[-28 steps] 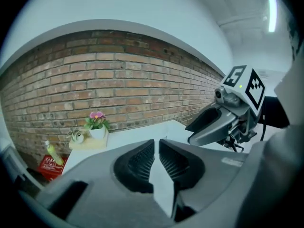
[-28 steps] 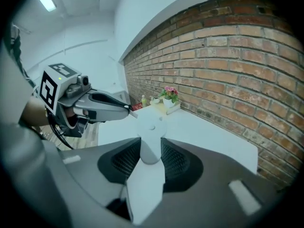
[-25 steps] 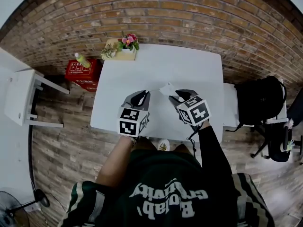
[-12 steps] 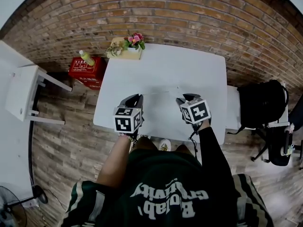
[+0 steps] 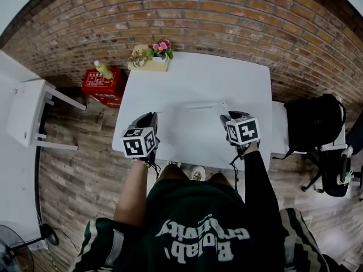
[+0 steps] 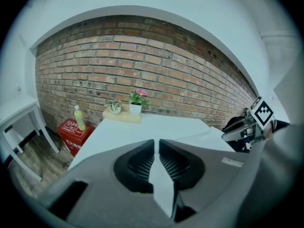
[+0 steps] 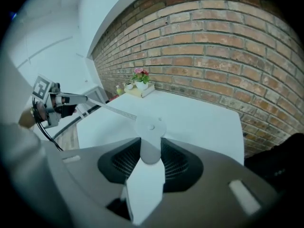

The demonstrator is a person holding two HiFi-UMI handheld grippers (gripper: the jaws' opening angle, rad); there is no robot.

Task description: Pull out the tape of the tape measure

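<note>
A white round tape measure [image 7: 151, 127] sits between the jaws of my right gripper [image 7: 151, 140], which is shut on its case. Its thin tape [image 5: 193, 105] runs left over the white table [image 5: 198, 78] to my left gripper [image 5: 150, 117]. The left gripper's jaws [image 6: 156, 144] are shut on the tape's end. In the left gripper view the tape [image 6: 190, 136] leads off right toward the right gripper [image 6: 244, 129]. Seen from the head view, the right gripper [image 5: 229, 117] is near the table's front right and the left one near its front left.
A flower pot on a wooden tray [image 5: 153, 55] stands at the table's back left corner. A red crate [image 5: 102, 84] with a bottle sits on the floor to the left, beside a white stand [image 5: 28, 112]. A black backpack [image 5: 312, 120] rests at the right. A brick wall lies behind.
The two grippers have moved apart, the left one leftward and the right one rightward. A longer stretch of tape now spans between them.
</note>
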